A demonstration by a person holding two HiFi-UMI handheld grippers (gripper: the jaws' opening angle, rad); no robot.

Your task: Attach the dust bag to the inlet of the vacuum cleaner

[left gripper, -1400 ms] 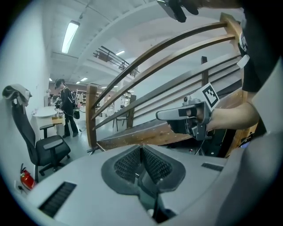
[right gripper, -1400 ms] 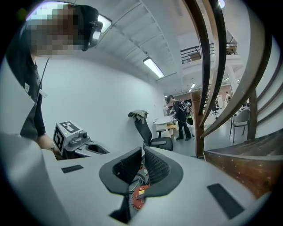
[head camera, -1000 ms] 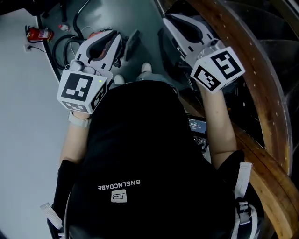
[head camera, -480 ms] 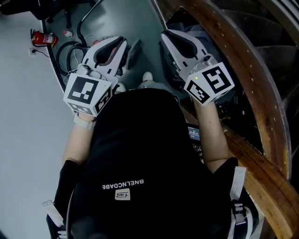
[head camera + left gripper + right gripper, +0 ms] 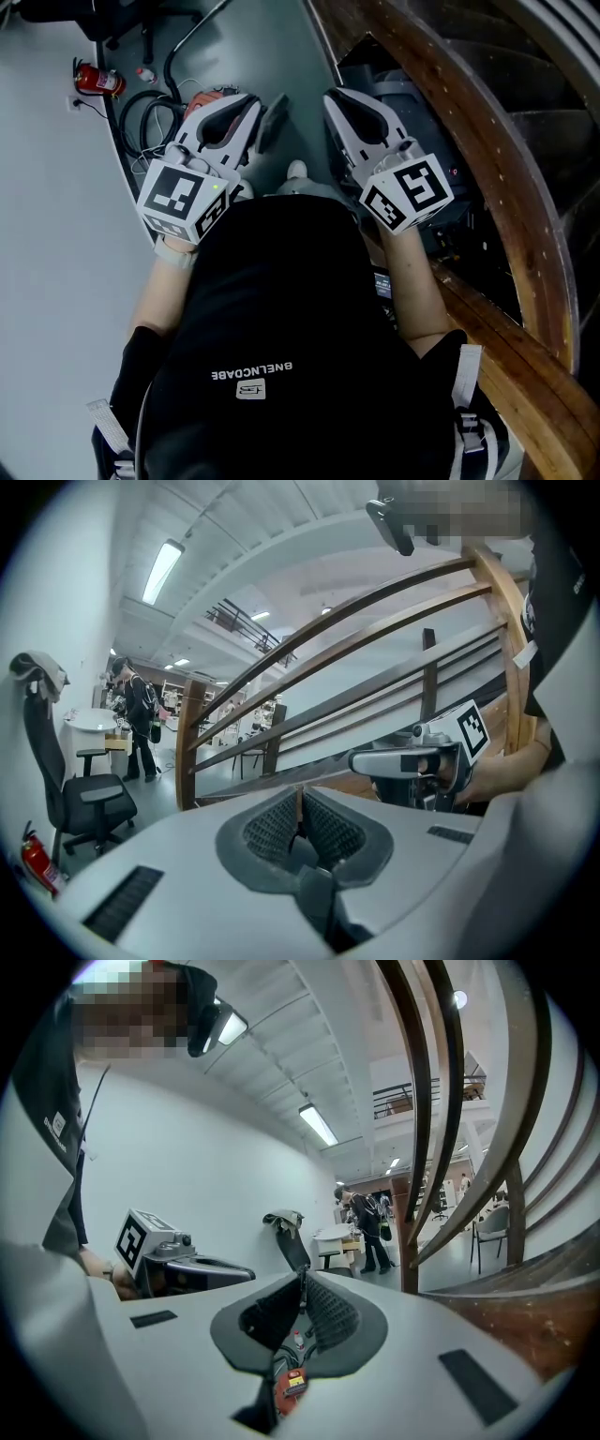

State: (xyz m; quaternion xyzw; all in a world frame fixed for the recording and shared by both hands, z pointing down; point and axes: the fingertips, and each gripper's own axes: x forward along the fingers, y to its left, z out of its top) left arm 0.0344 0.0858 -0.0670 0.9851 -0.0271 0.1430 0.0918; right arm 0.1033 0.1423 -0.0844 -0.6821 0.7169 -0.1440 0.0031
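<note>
Left gripper (image 5: 298,810) jaws pressed together, nothing between; right gripper (image 5: 302,1299) likewise closed, empty; wooden railing (image 5: 511,173) just beside right gripper.

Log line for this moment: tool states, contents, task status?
left tool: shut, empty | right tool: shut, empty | both in mid-air | dust bag: not seen

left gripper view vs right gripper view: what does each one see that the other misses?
Only the left gripper view: the red fire extinguisher low by the wall, and the right gripper seen side-on.
Only the right gripper view: the left gripper with its marker cube.
Both: their own fingers shut on nothing, the wooden railing, an office chair with a cloth over its back, and a standing person. Neither shows a dust bag.
</note>
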